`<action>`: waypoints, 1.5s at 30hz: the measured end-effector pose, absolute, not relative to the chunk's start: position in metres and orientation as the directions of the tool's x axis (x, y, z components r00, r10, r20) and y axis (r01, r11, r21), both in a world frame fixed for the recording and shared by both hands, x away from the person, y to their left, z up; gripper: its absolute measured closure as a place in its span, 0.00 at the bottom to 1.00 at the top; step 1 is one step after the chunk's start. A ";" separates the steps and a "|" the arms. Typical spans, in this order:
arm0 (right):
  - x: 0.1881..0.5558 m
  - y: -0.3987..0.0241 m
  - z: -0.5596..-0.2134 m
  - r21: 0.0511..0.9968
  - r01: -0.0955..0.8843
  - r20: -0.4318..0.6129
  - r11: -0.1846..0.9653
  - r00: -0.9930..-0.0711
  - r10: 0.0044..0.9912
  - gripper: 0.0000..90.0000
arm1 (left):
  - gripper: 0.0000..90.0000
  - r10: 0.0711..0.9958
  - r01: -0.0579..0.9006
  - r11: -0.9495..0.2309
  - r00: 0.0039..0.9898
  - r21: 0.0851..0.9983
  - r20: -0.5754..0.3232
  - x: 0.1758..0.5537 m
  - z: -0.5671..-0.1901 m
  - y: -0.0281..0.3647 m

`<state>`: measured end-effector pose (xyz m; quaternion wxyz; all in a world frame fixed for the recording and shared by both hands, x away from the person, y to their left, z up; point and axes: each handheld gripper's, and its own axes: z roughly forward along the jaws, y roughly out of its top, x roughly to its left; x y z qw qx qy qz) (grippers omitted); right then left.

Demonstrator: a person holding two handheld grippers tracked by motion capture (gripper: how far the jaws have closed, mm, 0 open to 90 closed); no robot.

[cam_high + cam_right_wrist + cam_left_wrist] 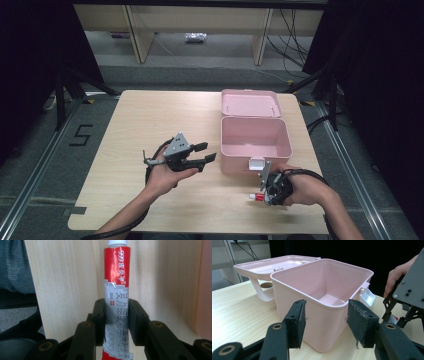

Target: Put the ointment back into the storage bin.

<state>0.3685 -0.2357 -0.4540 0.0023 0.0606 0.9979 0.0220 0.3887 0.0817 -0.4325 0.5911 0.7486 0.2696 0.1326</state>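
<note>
Ointment tube [116, 290], red and silver with a white cap, lies on the wooden surface [150, 125] just in front of the open pink box [255, 137], near its white latch [256, 163]. The right gripper [116, 322] is clenched on it at the silver middle part, one pad on each side. I judge the tube to be light and soft: it will dent if squeezed hard, and its smooth skin may slip. A hold at the middle, as now, seems better than at the flat crimped end. The left gripper [325, 322] is released and holds nothing; it points at the box wall.
</note>
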 end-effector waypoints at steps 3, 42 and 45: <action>0.369 -0.235 -0.449 0.043 0.123 -0.006 0.991 -0.992 0.123 0.79 | 0.53 0.560 0.245 -0.159 0.820 0.956 -0.117 0.389 -0.432 0.082; 0.371 -0.236 -0.413 0.085 0.162 -0.018 0.983 -0.986 0.164 0.79 | 0.53 0.557 0.240 -0.160 0.823 0.957 -0.113 0.389 -0.429 0.082; 0.371 -0.235 -0.411 0.087 0.161 -0.016 0.983 -0.987 0.163 0.79 | 0.53 0.557 0.238 -0.159 0.823 0.958 -0.111 0.389 -0.429 0.082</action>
